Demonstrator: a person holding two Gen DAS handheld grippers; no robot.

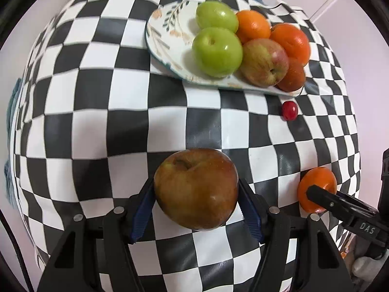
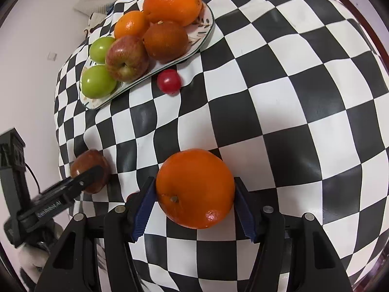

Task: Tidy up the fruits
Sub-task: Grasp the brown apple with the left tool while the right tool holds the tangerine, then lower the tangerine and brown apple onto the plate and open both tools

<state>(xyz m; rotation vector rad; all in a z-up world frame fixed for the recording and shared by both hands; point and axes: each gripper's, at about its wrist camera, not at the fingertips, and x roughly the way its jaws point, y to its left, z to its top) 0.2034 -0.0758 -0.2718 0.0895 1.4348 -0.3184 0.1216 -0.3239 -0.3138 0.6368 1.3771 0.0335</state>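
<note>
Left gripper (image 1: 196, 189) clamps apple (image 1: 196, 188); right gripper (image 2: 195, 189) – orange (image 2: 195, 187), seemingly gripped.

Fruit count on the checked cloth

Nine pieces in all: two green apples (image 1: 217, 20) (image 1: 217, 51), both on the one plate (image 1: 167, 48); two reddish apples, one on the plate (image 1: 263, 62) and a darker one (image 1: 196, 188) down on the cloth; four oranges, three of them on the plate (image 2: 173, 3) (image 2: 131, 24) (image 2: 166, 41) and one (image 2: 195, 187) off it; and one small red fruit (image 1: 289, 110) lying just beside the plate's edge. Two grippers are in view, the left (image 1: 196, 202) and the right (image 2: 195, 202), each with a single fruit between its blue pads.
</note>
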